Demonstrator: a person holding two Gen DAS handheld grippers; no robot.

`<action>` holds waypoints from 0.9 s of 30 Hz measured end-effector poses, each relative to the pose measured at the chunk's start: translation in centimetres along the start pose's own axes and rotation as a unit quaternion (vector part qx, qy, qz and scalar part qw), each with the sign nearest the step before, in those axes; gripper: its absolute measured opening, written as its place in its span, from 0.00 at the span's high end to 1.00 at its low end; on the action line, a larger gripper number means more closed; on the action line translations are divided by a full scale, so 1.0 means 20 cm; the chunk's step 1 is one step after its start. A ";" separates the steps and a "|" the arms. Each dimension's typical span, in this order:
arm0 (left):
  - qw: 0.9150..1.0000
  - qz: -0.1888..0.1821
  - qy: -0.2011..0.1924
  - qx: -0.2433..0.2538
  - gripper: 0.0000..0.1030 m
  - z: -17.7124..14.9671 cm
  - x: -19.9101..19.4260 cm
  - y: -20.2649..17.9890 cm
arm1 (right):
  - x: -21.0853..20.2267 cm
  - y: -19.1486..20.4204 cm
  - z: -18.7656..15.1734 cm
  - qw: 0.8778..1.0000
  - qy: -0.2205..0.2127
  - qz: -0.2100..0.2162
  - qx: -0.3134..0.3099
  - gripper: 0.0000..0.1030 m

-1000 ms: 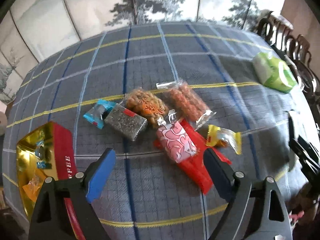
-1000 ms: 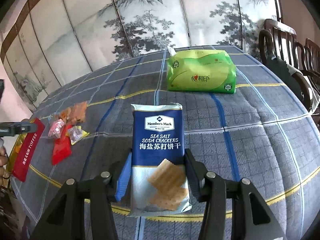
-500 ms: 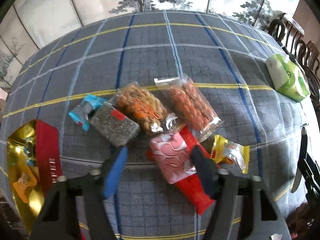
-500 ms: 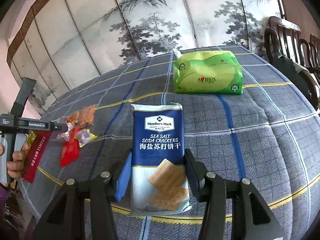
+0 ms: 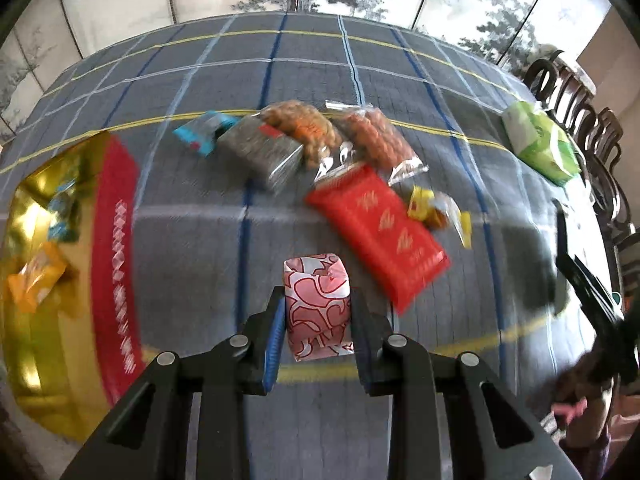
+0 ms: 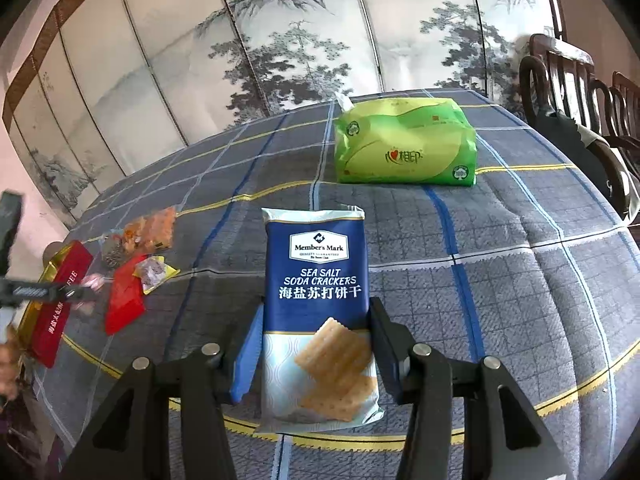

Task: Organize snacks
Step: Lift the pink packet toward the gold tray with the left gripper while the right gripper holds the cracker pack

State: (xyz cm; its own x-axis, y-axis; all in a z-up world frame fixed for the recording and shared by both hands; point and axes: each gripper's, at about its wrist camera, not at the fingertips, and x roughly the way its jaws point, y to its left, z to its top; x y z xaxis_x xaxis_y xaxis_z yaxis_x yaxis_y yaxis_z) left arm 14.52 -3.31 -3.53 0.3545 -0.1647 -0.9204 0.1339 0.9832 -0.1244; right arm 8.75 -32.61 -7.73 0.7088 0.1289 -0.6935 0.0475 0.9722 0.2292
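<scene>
Left gripper (image 5: 318,320) jaws closing on pink packet (image 5: 317,306).

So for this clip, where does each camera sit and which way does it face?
Left wrist: on the left tool, aimed steeply down at the snack pile and gold tin; its jaws are closing on a pink packet.
Right wrist: on the right tool, looking across the table; it holds a cracker pack.
Shared: green pack, red packet.

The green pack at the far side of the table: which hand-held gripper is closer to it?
Right hand-held gripper: green pack just beyond it. Left hand-held gripper is across the table.
</scene>
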 end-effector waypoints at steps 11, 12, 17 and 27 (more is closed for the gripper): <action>0.997 0.045 -0.066 -0.008 0.74 -0.19 -0.31 0.13 | 0.01 0.00 0.00 1.000 0.006 -0.026 -0.002 0.51; 0.996 0.047 -0.070 -0.010 0.74 -0.20 -0.33 0.15 | 0.01 0.00 0.00 1.000 0.006 -0.027 -0.002 0.51; 0.994 0.061 -0.090 -0.018 0.74 -0.23 -0.41 0.22 | 0.02 0.01 0.00 0.999 0.012 -0.037 -0.006 0.51; 0.989 0.093 -0.110 -0.040 0.74 -0.26 -0.46 0.38 | 0.04 0.04 0.00 0.998 0.022 -0.055 -0.013 0.51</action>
State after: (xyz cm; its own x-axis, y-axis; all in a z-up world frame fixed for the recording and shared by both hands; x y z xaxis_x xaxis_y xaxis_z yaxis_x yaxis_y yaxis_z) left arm 7.51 6.06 2.19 0.5594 0.0140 -0.8287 -0.0221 0.9998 0.0019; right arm 9.43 -31.73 -8.11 0.6682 0.0291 -0.7434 0.1045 0.9857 0.1326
